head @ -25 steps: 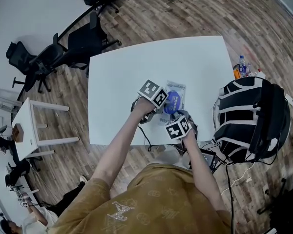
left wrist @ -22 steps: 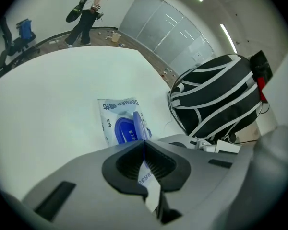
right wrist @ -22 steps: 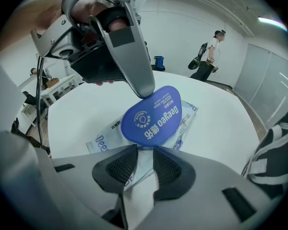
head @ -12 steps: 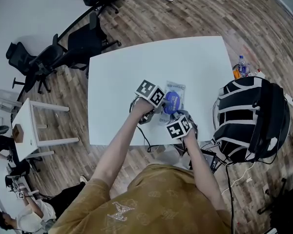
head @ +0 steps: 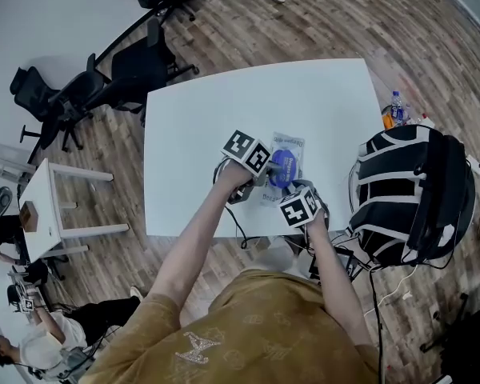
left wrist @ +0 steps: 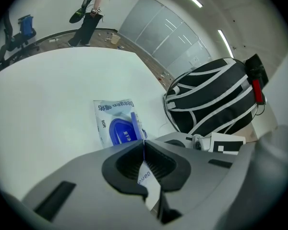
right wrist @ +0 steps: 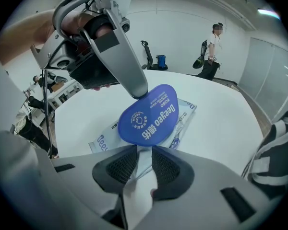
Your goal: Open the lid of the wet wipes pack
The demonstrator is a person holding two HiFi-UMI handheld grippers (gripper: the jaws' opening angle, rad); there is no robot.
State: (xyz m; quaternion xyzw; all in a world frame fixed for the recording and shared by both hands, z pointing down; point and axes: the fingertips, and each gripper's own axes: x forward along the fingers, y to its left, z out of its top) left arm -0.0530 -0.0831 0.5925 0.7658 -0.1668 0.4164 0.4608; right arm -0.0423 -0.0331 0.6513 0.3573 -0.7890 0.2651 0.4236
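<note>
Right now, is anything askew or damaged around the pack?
Nothing is damaged or spilled. The wet wipes pack has its blue lid tilted up, edge between the jaws of the right gripper, while the left gripper pinches the pack's film edge.

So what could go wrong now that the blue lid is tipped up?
One: the left gripper pinches only the thin edge of the lid, so it could slip out and flop shut.
Two: the wet wipes pack looks soft; if its end slides from the right gripper, the whole pack might lift off the table with the lid.
</note>
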